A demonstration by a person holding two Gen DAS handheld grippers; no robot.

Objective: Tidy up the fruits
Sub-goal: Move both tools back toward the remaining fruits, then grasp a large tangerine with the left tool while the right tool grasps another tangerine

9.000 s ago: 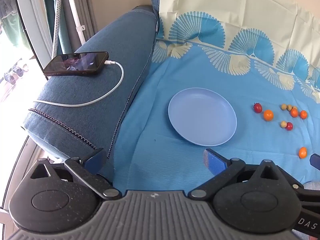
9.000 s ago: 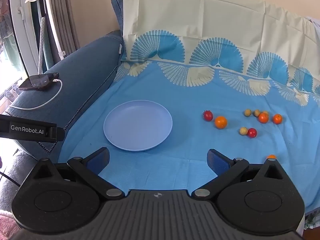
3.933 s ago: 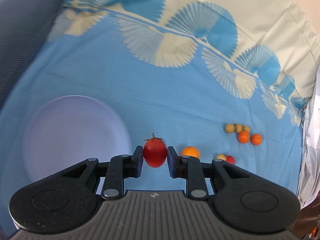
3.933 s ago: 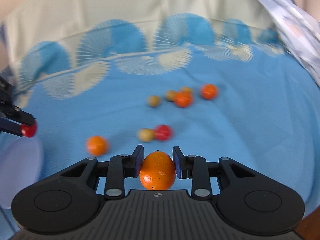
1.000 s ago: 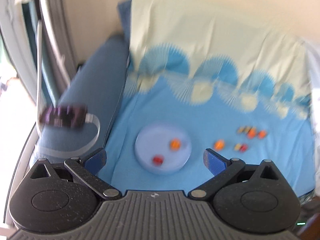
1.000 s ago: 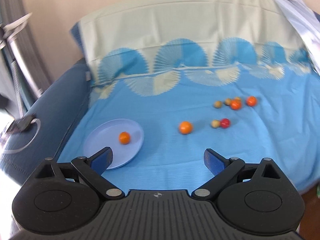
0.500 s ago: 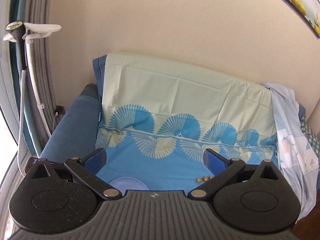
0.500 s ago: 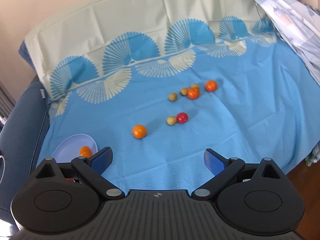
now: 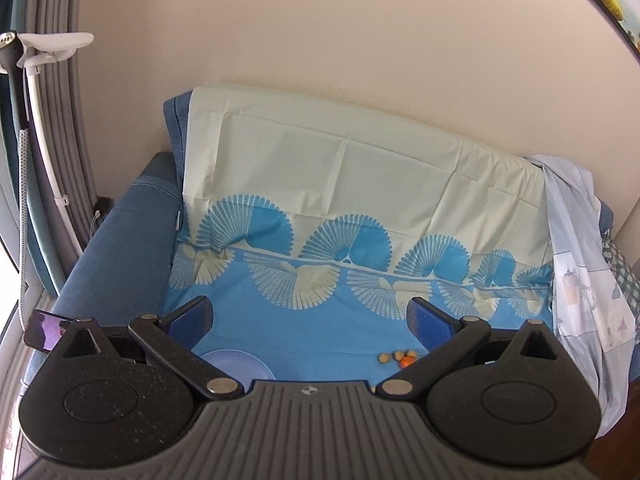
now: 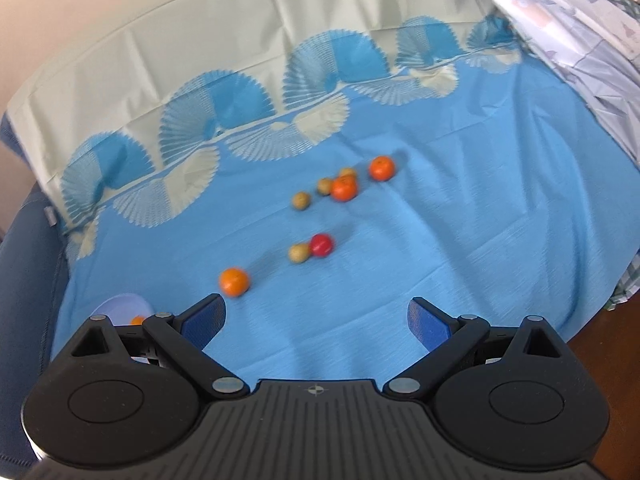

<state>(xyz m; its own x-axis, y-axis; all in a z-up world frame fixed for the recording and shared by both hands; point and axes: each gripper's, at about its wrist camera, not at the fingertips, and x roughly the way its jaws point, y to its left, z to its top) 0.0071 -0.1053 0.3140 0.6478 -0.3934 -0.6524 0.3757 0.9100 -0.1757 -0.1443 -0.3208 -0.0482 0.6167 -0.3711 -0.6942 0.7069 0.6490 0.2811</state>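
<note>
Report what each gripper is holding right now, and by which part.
Nothing is held. The left gripper and the right gripper both stand open, with only blue patterned cloth between their blue-padded fingers; the small round fruits lie loose.

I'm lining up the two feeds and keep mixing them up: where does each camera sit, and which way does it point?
Left wrist: behind the open left tongs, raised, facing the sofa back and wall; plate at the bottom.
Right wrist: behind the open right tongs, tilted down at the loose fruit on the blue sheet.
Shared: sheet, plate, the far fruit cluster.
</note>
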